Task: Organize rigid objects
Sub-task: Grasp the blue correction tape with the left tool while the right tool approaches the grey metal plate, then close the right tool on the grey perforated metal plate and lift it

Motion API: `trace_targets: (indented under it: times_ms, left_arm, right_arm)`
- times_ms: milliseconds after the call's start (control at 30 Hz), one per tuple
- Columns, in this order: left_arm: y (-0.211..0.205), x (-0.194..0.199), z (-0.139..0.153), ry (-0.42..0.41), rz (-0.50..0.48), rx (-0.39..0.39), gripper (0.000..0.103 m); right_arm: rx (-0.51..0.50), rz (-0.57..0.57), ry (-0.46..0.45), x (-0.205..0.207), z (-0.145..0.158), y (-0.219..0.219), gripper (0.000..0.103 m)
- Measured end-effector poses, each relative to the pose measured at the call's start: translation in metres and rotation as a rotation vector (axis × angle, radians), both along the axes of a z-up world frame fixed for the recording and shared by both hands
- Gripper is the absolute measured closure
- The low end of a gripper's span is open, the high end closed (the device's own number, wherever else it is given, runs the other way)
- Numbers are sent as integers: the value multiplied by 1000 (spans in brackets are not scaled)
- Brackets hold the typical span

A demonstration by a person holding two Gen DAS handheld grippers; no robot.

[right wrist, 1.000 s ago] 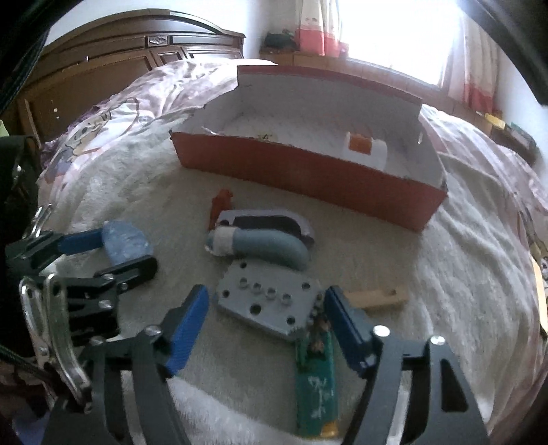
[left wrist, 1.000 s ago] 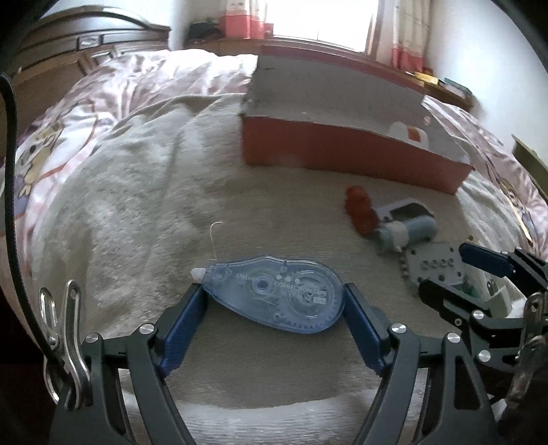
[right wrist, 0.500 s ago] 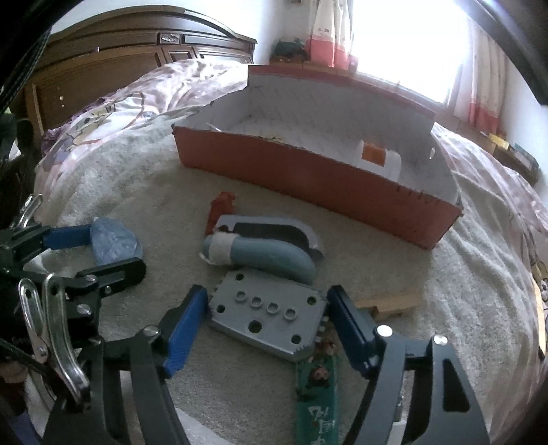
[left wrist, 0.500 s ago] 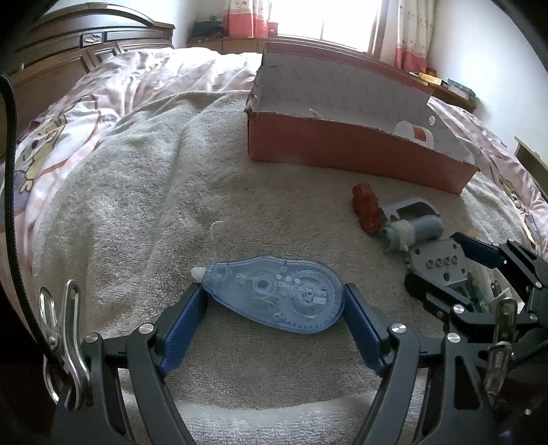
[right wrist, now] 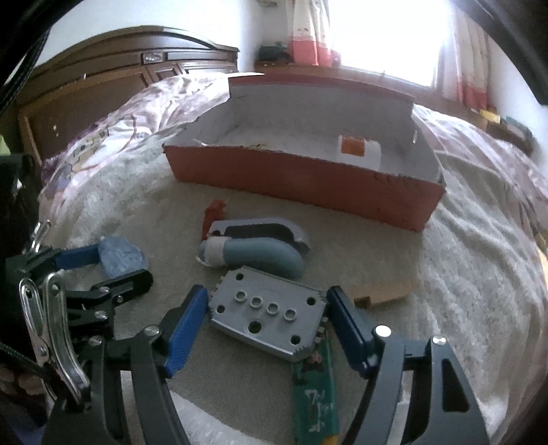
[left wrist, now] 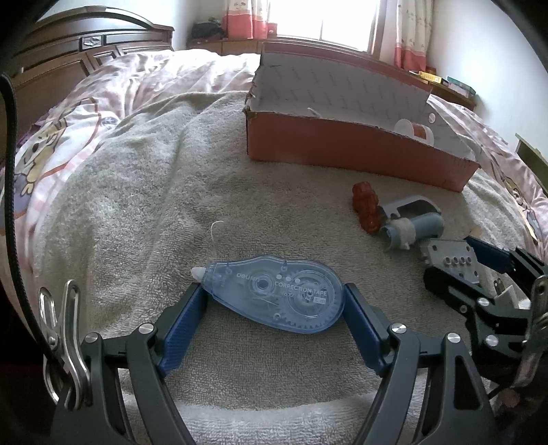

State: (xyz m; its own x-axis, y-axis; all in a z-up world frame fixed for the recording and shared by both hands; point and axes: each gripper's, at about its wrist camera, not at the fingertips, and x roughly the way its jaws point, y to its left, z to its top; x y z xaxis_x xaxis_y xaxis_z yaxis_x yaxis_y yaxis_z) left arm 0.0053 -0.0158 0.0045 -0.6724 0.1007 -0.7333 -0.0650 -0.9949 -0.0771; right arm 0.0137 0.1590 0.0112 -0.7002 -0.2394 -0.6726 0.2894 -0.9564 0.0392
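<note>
Correction tape in a translucent blue teardrop casing point(left wrist: 274, 297) lies flat between the blue pads of the left gripper point(left wrist: 274, 308), which touch it at its nose and its rounded tail, so the jaws look closed on it lengthwise, likely for a lift toward the box. Just beside it, the right gripper point(right wrist: 267, 321) straddles a grey rectangular plastic plate with round studs and holes point(right wrist: 267, 318); its blue pads sit right at the plate's toothed short edges, though from this angle I cannot be sure they are actually pressing. The plate lies partly on a green printed card packet point(right wrist: 315, 393), which would explain the slight tilt.

Close behind the plate rest a grey-blue curved plastic handle wrapped with white tape point(right wrist: 257, 253) and a small red translucent figure point(left wrist: 366, 208), and a pale wooden block point(right wrist: 383, 294) sits just to one side. All of these seem to be waiting their turn.

Farther back stands the long open red cardboard box with a white lining point(right wrist: 308, 181), its lid flap raised, with a white roll bearing an orange label point(right wrist: 359, 150) already inside.

Everything rests on a beige terry towel point(left wrist: 137, 191) spread over a pink patterned quilt point(left wrist: 68, 130). A dark carved wooden headboard point(right wrist: 120, 72) rises behind, and pink curtains frame a bright window point(left wrist: 325, 17).
</note>
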Motion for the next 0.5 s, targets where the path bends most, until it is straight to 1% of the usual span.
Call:
trace_targets:
  times_ms: [267, 400, 500]
  left_arm:
    - [2, -1, 1, -2, 2, -15, 22]
    - [1, -2, 5, -4, 5, -4, 22]
    - [0, -3, 14, 8, 3, 8, 22]
  right_arm:
    - [-76, 7, 7, 9, 6, 7, 28]
    - [-100, 18, 13, 10, 12, 9, 28]
    - [-115, 14, 17, 10, 17, 13, 28]
